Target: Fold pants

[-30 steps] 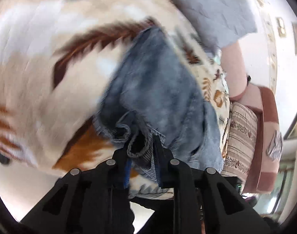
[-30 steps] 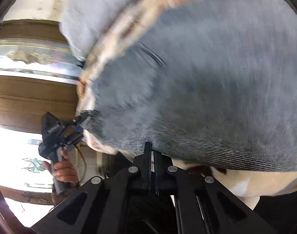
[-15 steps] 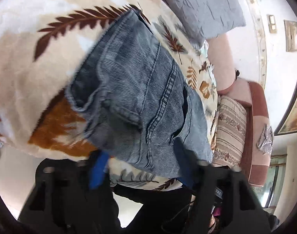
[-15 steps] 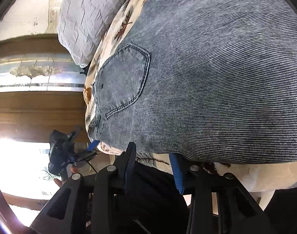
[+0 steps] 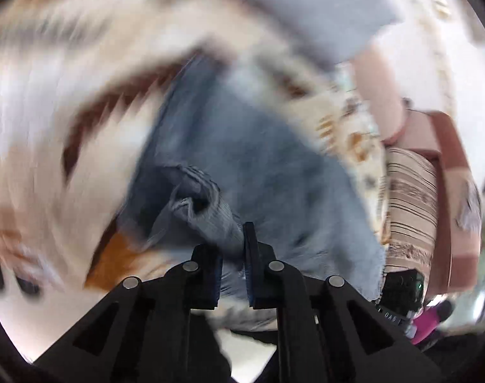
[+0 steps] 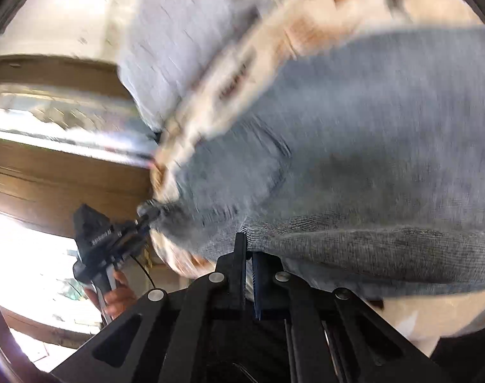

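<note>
Left claw [image 5: 232, 255]: clamped on bunched edge of grey denim pants [image 5: 258, 166], jaws just closed. Right claw [image 6: 247, 255]: clamped on near fold. Pants spread on leaf-print blanket [image 5: 67, 127] of bed. Advice: lift both edges evenly, carry across taut, avoid dragging blanket.

The matte black plastic left gripper [image 5: 232, 249] has angular linkage arms with triangular cut-outs, round silver pivot pins and blue pads inside its flat fingers; the matching black right gripper [image 6: 247, 252] shows the same pins, struts and blue lining
</note>
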